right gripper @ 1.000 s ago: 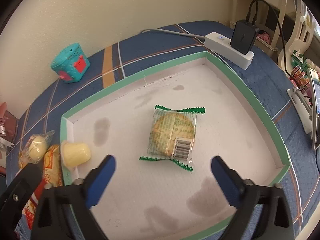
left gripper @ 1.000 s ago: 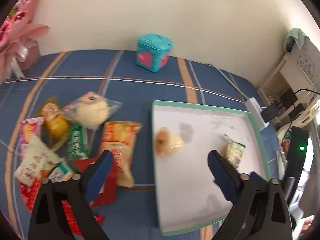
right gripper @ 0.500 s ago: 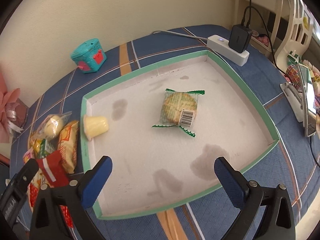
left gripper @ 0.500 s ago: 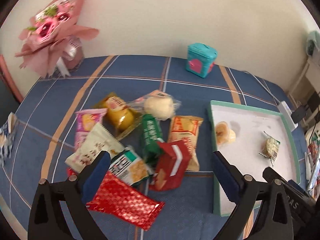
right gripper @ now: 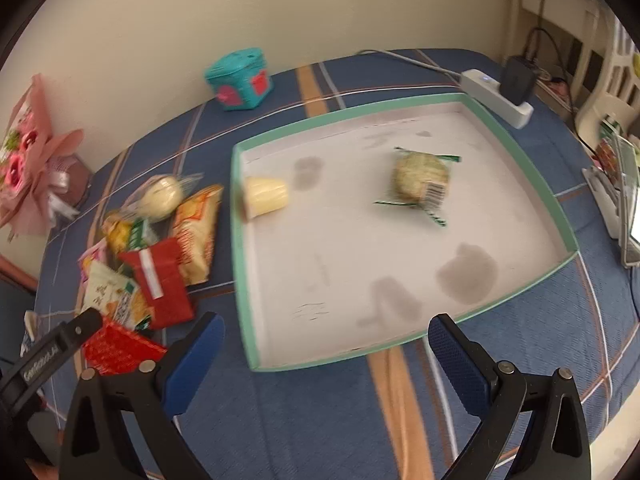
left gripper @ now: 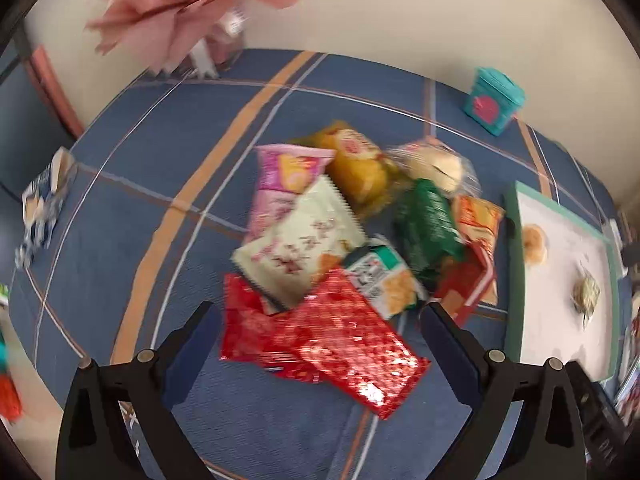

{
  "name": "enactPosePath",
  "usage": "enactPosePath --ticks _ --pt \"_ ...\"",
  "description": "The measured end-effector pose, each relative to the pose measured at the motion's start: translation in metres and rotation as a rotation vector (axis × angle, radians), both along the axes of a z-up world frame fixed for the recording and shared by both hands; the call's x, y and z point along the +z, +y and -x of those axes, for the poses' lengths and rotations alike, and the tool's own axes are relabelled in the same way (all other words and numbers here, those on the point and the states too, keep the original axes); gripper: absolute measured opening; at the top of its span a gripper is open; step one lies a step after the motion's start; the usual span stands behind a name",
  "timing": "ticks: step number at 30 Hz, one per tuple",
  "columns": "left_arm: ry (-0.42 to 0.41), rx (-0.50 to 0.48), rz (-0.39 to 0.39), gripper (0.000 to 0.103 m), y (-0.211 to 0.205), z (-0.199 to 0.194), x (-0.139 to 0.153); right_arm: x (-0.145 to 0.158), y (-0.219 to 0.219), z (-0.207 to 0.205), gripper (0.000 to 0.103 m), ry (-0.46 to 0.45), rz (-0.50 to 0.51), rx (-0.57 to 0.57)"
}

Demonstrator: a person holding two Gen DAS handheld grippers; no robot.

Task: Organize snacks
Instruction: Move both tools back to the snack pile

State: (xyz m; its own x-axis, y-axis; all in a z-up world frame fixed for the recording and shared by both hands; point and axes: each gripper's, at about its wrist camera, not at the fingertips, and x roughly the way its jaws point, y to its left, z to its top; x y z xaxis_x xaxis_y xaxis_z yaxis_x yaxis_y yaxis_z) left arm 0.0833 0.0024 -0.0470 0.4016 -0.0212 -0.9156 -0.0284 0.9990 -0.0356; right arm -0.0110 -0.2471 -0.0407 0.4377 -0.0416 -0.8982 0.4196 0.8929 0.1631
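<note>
Left wrist view shows us the snack pile (left gripper: 352,248) heaped on the blue plaid cloth (left gripper: 168,168), just left of the green-rimmed tray (left gripper: 510,264). At the near edge of the heap we see a shiny red packet (left gripper: 352,352) overlapping a second red one, with a cream packet (left gripper: 304,244), a pink packet (left gripper: 284,184), a yellow pack (left gripper: 356,164), a dark green packet (left gripper: 430,228) and a wrapped round bun (left gripper: 438,166) behind it. Our left gripper (left gripper: 318,348) hangs over the red packet with its jaws spread wide and nothing between them.

From the right wrist view we find two snacks lying apart in the tray: a pale jelly cup (right gripper: 266,198) on its side by the left wall, and a green-wrapped biscuit (right gripper: 420,180) nearer the middle. Our right gripper (right gripper: 326,358) is released too, empty, poised above the tray's near rim.

Farther back we see a teal box (right gripper: 240,80) by the wall, a pink bouquet (left gripper: 188,8) in the corner, and a white power strip (right gripper: 496,96) beyond the tray.
</note>
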Motion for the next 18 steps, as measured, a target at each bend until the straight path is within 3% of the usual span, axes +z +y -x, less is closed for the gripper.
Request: enactPosePath --ticks 12,18 --pt "0.052 0.183 0.042 0.100 0.072 -0.009 -0.014 -0.002 0.081 -0.027 0.103 -0.036 -0.057 0.247" --pt "0.097 0.254 0.058 0.100 0.089 -0.010 -0.028 -0.019 0.121 -0.038 0.103 0.002 -0.084 0.370"
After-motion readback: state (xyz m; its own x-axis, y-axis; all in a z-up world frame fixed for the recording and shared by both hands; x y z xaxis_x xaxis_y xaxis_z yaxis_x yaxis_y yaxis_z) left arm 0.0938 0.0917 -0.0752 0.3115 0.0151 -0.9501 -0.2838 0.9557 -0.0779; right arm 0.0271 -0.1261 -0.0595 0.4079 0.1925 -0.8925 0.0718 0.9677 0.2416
